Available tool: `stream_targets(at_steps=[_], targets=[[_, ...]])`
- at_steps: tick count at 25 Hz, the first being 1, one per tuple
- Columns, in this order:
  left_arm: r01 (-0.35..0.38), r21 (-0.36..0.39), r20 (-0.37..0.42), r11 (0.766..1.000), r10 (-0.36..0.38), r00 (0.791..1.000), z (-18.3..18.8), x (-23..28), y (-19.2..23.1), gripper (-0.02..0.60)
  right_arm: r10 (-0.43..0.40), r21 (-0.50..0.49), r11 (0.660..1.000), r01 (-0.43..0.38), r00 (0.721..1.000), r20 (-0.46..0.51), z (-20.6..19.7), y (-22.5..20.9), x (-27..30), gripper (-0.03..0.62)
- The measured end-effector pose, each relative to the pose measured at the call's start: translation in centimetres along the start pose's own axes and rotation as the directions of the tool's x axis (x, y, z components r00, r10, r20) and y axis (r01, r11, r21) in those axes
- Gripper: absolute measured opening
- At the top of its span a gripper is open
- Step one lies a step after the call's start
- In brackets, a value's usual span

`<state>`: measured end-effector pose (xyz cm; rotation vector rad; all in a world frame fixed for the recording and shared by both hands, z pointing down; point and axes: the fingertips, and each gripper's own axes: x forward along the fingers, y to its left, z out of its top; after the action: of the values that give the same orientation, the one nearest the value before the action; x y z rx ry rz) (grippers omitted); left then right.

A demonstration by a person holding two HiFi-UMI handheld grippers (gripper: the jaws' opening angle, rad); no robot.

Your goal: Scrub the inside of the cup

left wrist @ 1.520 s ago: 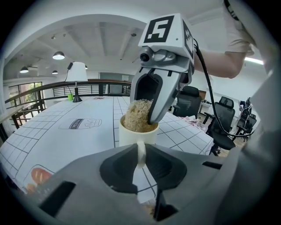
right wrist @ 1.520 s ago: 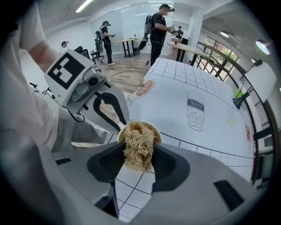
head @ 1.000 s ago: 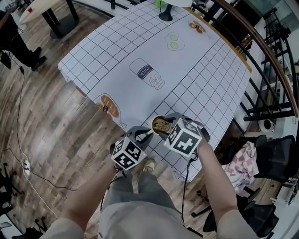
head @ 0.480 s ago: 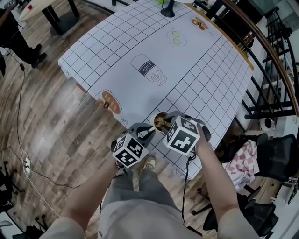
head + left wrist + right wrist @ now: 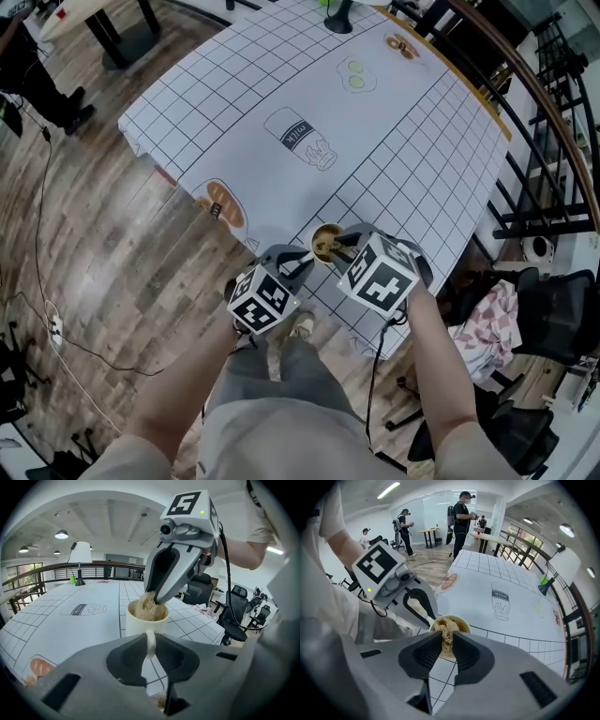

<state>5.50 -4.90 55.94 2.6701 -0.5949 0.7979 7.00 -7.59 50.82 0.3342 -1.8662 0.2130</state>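
right gripper view showed the change most plainly: the right gripper [image 5: 447, 645] had just been closing its jaws. they stood narrow, pinched on a tan, fibrous scrubber [image 5: 446, 634], with the wad's lower part down inside the cup [image 5: 461, 622]. the gripper pointed steeply down over the cup's mouth.

left gripper view showed the left gripper [image 5: 150, 645] with its jaws drawn together on the cup handle [image 5: 150, 641], holding the cream cup upright. the scrubber bulged above the rim there, with the right gripper's tips buried in it.

head view placed the cup on the gridded table [image 5: 394, 141], close to the edge nearest the person, between the two marker cubes and well apart from the printed milk bottle.

as a judgement, the closing grip meant the scrubber was now in hand and already in the right place, so the scrubbing itself could begin. no wiping of the wall seemed done yet. the next move likely called for pressing the wad against the inner wall and sweeping it round while the left gripper braced the handle. a hard push might twist the cup about its handle, or pull the loose fibres out of the narrow pinch.
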Motion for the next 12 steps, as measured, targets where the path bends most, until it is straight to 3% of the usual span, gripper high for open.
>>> stream_targets(at_steps=[4,9,12], targets=[[0.004,0.003,-0.003,1.0,-0.004,1.0,-0.1,0.0,0.0,0.061,-0.007,-0.016,1.0,0.006,0.999,-0.041,-0.6,0.0,2.6,0.077],[0.008,0.001,0.002,1.0,-0.008,1.0,0.2,0.2,0.0,0.061,-0.001,-0.074,0.997,-0.006,0.996,-0.092,-1.1,-0.4,2.4,0.144],[0.007,0.001,-0.008,1.0,-0.007,1.0,-0.1,0.0,-0.1,0.061,-0.012,-0.081,0.997,0.005,0.996,-0.089,-1.0,-0.3,3.1,0.146]])
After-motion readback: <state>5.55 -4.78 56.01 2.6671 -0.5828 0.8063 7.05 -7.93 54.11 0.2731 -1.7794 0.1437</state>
